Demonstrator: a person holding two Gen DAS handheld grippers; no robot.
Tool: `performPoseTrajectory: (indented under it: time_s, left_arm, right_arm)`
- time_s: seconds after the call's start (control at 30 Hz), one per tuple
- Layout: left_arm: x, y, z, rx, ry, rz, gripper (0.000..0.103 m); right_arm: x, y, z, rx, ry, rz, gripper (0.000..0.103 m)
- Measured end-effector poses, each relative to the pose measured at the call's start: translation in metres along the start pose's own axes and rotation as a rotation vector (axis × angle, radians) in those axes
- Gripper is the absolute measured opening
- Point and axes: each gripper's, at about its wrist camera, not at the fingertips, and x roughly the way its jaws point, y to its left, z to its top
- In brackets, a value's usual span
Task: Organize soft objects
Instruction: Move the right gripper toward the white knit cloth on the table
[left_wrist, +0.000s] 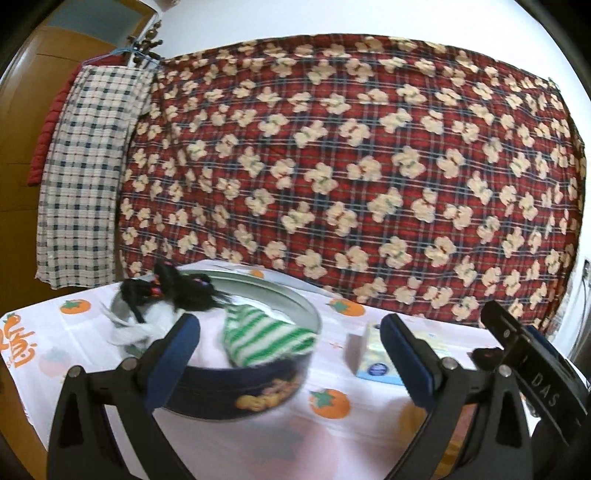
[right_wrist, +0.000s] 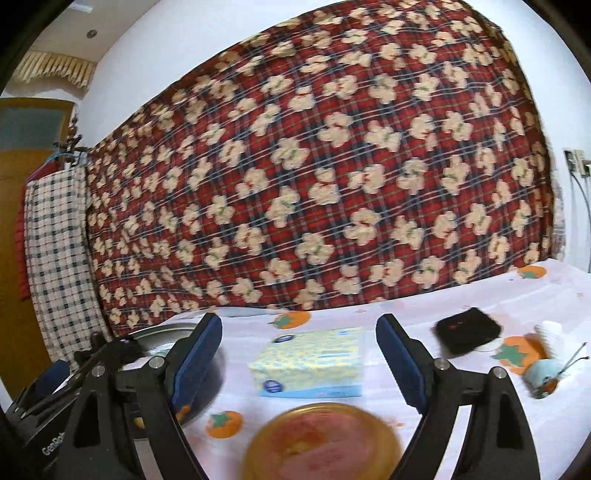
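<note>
The yellow lid (right_wrist: 322, 443) is blurred and cut off below. Both the left gripper (left_wrist: 290, 356) and right gripper (right_wrist: 299, 360) gape, empty. A green-striped knit (left_wrist: 266, 338) and black-haired doll (left_wrist: 173, 291) lie in the tin (left_wrist: 236, 391). A tissue pack (right_wrist: 312, 363) sits beyond.

"DAS" stood in white letters on the right claw (left_wrist: 546, 391) body, seen at four o'clock in the left wrist view. "GenRob", cut off, stood on the left claw (right_wrist: 55, 448) body at eight o'clock in the right wrist view.
</note>
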Motion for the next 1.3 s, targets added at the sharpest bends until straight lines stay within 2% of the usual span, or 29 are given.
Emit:
performPoseTrajectory:
  time_s: [0.33,0.53,0.87,1.03,1.23,1.3]
  left_arm:
    - [-0.002,-0.047,-0.007,0.045,0.023,-0.084,0.100]
    - [-0.004,-0.079,-0.012,0.077,0.036,-0.150,0.100]
    - [-0.003,-0.142,-0.025,0.157,0.098,-0.275,0.100]
    - [0.001,-0.174,-0.032,0.194,0.150,-0.327,0.100]
    - [0.001,-0.206,-0.039,0.248,0.172,-0.361,0.100]
    - [0.001,-0.213,-0.041,0.267,0.178,-0.365,0.100]
  right_arm:
    - [-0.014,-0.071,0.014,-0.005,0.000,-0.140,0.087]
    - [-0.027,-0.136,0.025,0.023,-0.002,-0.279,0.087]
    - [-0.033,-0.243,0.040,0.100,0.085,-0.460,0.087]
    - [-0.017,-0.270,0.037,0.178,0.203,-0.418,0.087]
    - [0.020,-0.261,0.022,0.122,0.434,-0.292,0.087]
    - [0.020,-0.260,0.018,0.117,0.474,-0.263,0.087]
